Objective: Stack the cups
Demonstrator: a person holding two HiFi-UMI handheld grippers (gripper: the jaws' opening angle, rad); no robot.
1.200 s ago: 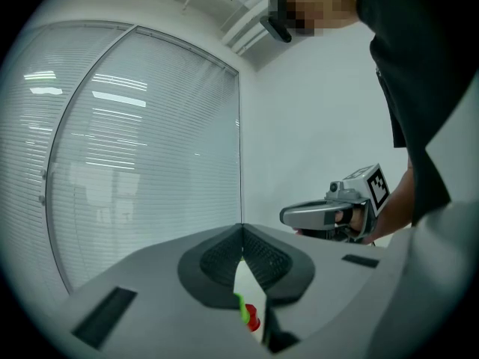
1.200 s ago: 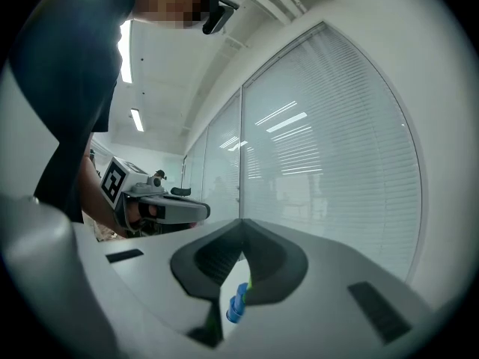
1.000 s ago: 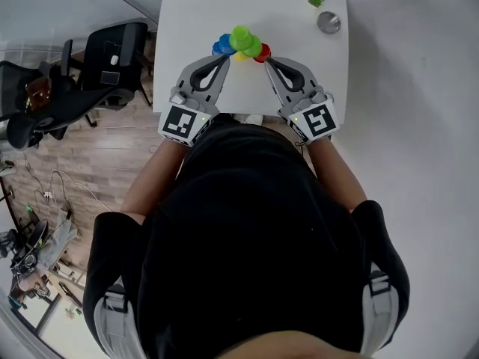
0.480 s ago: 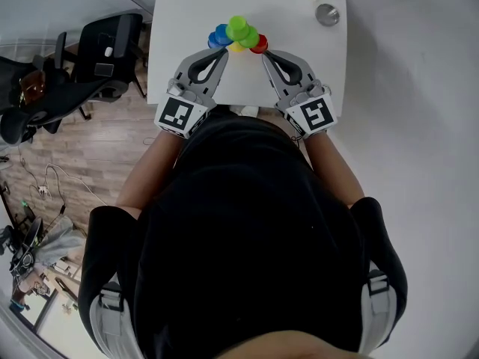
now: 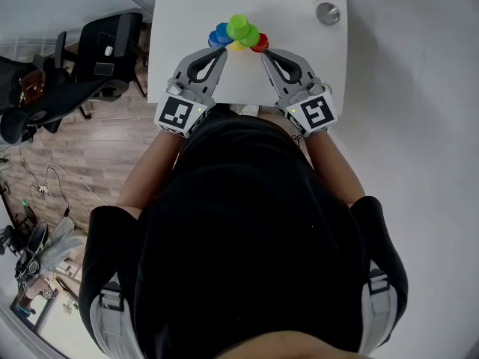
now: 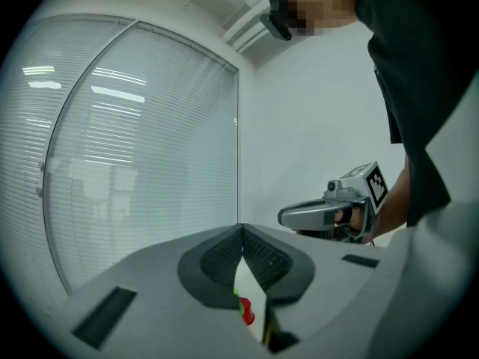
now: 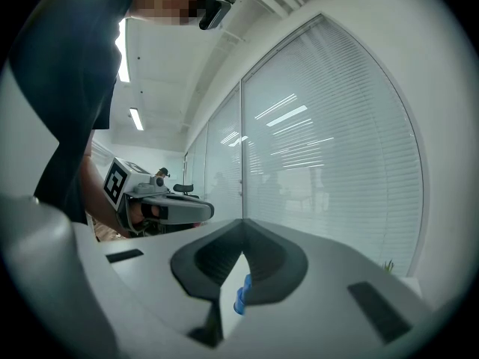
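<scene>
The cups (image 5: 239, 36) sit bunched together on the white table (image 5: 299, 66), about midway between its left and right edges and well clear of its near edge. At least one green cup appears to stand higher than the rest, though from overhead I cannot tell how many are already nested.

The cluster lies straight ahead of both grippers, in the gap between their tips. The left gripper (image 5: 223, 51) points at the blue cup (image 5: 219, 36) on the cluster's left side. The right gripper (image 5: 263, 54) points at the red cup (image 5: 260, 45) on its right side. Each tip is just beside its cup, and neither is clearly nearer.

Both pairs of jaws are closed tip to tip and hold nothing, so either would have to open before taking a cup.
</scene>
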